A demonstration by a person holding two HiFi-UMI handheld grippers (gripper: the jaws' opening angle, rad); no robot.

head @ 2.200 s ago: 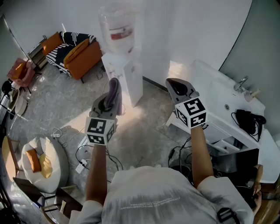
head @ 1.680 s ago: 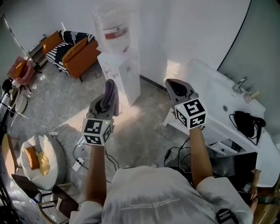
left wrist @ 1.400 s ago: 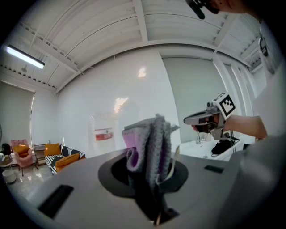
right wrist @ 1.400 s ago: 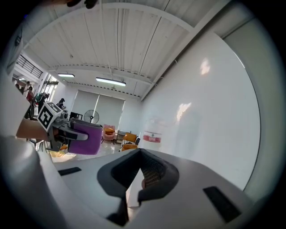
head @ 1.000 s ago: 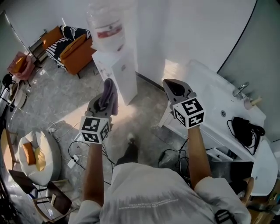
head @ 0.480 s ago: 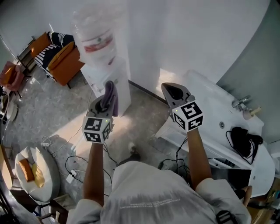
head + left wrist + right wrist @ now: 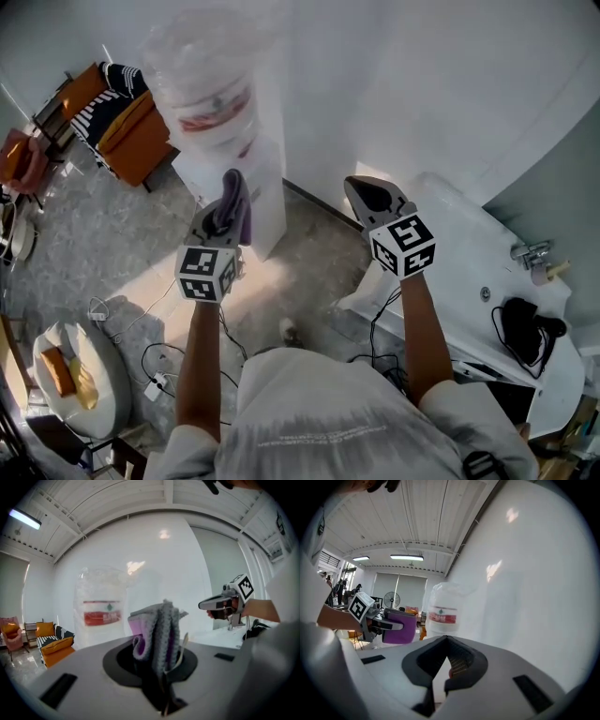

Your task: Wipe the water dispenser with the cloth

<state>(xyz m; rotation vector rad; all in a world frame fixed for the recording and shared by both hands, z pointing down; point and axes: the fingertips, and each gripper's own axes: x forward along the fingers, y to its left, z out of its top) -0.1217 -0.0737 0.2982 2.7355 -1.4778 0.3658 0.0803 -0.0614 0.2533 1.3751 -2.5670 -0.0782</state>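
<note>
Behind everything, wall: plain white and curving; no writing on it
Floor: grey speckled stone; a sunlit patch lies under the left gripper; loose cables trail near the person's left arm
Counter: white, at the person's right; a tap and a black object sit at its far end
Water dispenser: white cabinet, upright against the wall, straight ahead of the left gripper; the head view does not show whether the cloth touches it
Sofa: orange, with a black-and-white striped cushion; well to the left of the dispenser
Bottle: large, clear, upended on the dispenser's top
Left gripper: held out toward the dispenser's front; its jaws are clamped on the cloth, as its own view shows
Right gripper: held level beside the left one and well apart from it, over the counter's near edge; jaw tips brought together with nothing between them
Cloth: folded, grey knit outside with purple inside; it stands upright out of the left jaws, in front of the dispenser
Bottle label: red band with a small green mark; its print is too small to read
Marker cubes: one on each gripper; black-and-white square patterns, no letters
Shirt print: a faint pale line across the person's back; unreadable
</note>
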